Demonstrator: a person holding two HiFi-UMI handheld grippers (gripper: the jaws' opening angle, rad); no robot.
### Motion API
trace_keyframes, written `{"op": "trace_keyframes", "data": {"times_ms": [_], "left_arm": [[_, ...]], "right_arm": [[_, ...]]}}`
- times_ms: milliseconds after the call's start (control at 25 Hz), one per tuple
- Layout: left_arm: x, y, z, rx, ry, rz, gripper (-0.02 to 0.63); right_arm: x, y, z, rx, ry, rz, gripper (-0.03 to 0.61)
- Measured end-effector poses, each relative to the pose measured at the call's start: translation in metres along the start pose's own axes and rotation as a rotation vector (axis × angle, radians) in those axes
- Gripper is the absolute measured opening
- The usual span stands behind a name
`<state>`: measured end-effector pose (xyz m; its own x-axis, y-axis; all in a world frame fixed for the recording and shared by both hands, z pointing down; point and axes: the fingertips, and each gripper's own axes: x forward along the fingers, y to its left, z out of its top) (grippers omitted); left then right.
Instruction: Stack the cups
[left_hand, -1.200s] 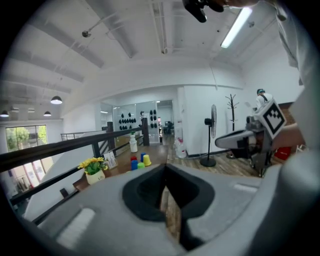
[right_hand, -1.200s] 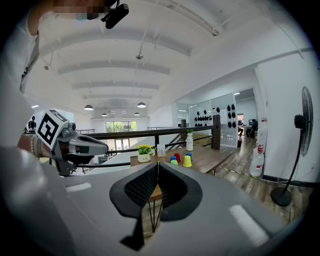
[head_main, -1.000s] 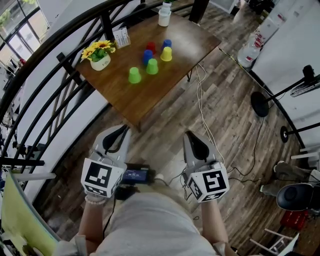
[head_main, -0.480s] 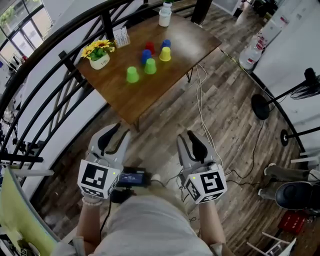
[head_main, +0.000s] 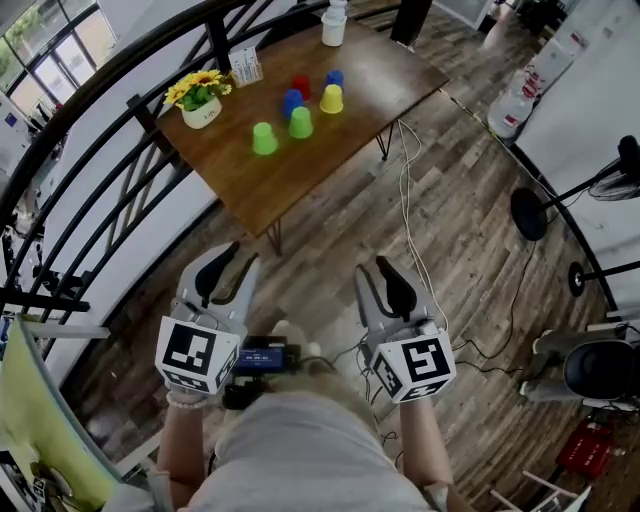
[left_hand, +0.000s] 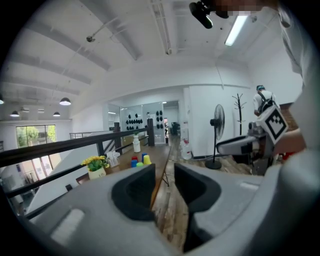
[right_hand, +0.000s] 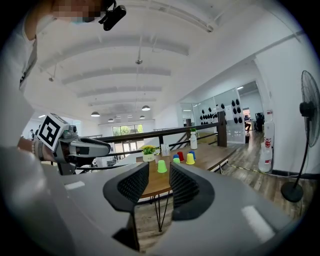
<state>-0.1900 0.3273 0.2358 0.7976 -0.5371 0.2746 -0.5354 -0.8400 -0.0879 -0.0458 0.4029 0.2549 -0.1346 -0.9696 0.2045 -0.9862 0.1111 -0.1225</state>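
The person stands on the plank floor, holding both tools low in front of the body. The left hand-held gripper has its jaws partly apart with a clear gap and nothing between them; its own view shows only floor and the far desk through that gap. The right hand-held gripper is likewise empty, and its jaws are opening.

The cups all sit well ahead of both, upside down on the desk. Two green cups are nearest the hand-held grippers. Behind them are a blue cup and a yellow cup, and farthest off a red cup and a second blue cup. No cup rests on another that I can make out.

Flowers stand ahead and left of the left one, at the desk's edge, and a white bottle stands at the far end.
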Motion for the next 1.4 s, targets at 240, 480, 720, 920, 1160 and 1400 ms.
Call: {"op": "trace_keyframes", "data": {"times_ms": [240,480,720,920,1160,1400], "left_arm": [[0.015,-0.006,0.006,0.016,-0.010,-0.020,0.114],[0.042,0.008,0.007,0.022,-0.018,-0.029,0.135],[0.090,0.029,0.018,0.024,-0.019,-0.066,0.144],[0.136,0.059,0.032,0.021,-0.026,-0.083,0.149],[0.176,0.095,0.044,0.015,-0.016,-0.101,0.155],[0.213,0.134,0.049,0.009,-0.004,-0.101,0.178]], "right_arm": [[-0.002,-0.014,0.004,0.000,-0.027,-0.016,0.129],[0.018,-0.032,0.004,-0.001,-0.029,-0.040,0.133],[0.053,-0.063,0.017,0.001,-0.030,-0.071,0.135],[0.099,-0.088,0.035,-0.003,-0.029,-0.082,0.141],[0.151,-0.108,0.056,-0.007,-0.017,-0.078,0.146],[0.200,-0.120,0.072,-0.009,-0.014,-0.058,0.146]]}}
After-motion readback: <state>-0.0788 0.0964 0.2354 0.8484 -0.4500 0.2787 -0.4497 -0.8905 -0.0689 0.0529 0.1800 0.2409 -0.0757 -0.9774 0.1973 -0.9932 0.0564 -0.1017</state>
